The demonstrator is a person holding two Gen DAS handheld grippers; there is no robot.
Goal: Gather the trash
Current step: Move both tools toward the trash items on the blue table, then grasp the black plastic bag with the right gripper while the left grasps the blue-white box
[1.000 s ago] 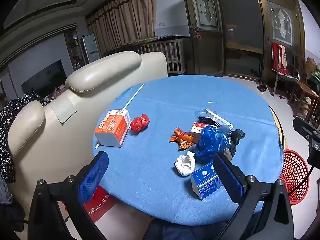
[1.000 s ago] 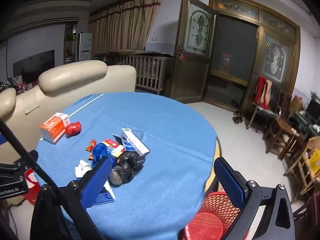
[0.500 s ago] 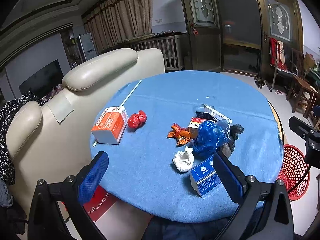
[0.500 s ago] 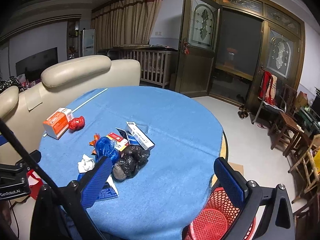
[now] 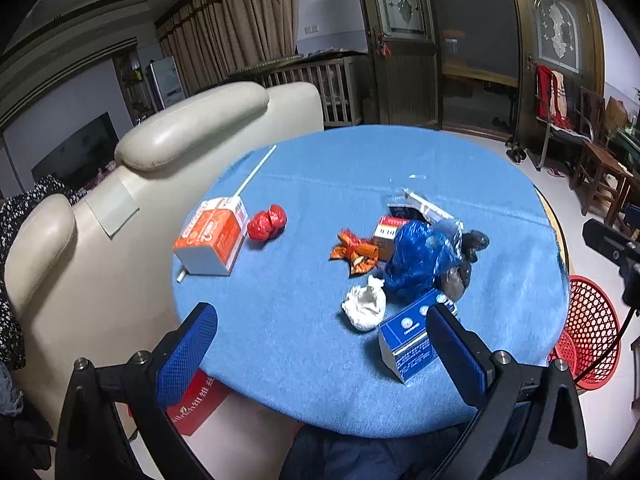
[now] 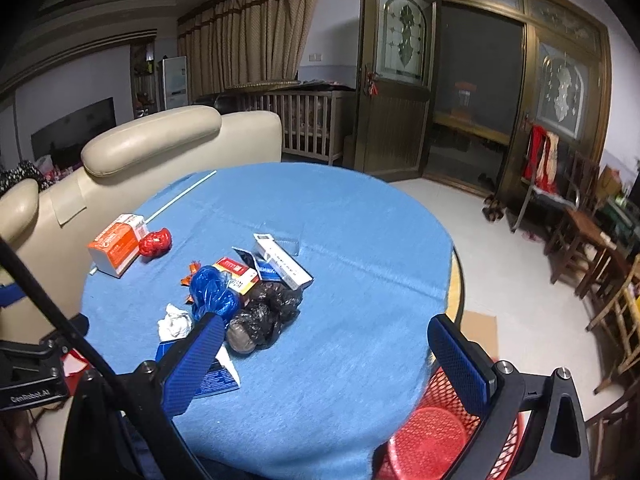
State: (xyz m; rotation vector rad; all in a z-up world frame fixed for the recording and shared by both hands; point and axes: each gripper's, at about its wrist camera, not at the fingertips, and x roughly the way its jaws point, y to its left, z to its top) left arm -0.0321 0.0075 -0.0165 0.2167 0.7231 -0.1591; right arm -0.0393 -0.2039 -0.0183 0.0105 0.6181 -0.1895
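Note:
Trash lies on a round blue table (image 5: 312, 176) (image 6: 360, 248): an orange and white box (image 5: 212, 236) (image 6: 116, 244), a red crumpled wrapper (image 5: 267, 221) (image 6: 155, 242), an orange wrapper (image 5: 354, 251), a blue plastic bag (image 5: 416, 258) (image 6: 210, 292), a white paper wad (image 5: 363, 308) (image 6: 174, 322), a blue box (image 5: 408, 334) and a black bag (image 6: 262, 316). My left gripper (image 5: 320, 352) hangs open over the near table edge, nothing between its fingers. My right gripper (image 6: 324, 356) is open too, over the table's right side. A red mesh basket (image 5: 590, 332) (image 6: 432, 436) stands on the floor by the table.
A cream sofa back (image 5: 100, 208) (image 6: 160, 148) presses against the table's left side. A long white stick (image 5: 256, 170) lies on the far left of the cloth. Wooden chairs (image 6: 588, 240) stand at the right, a cot (image 6: 304, 120) and a glazed door behind.
Both views have drifted slightly: the trash pile sits a little higher and farther left in the left view, and closer to centre in the right view. Nothing was taken hold of.

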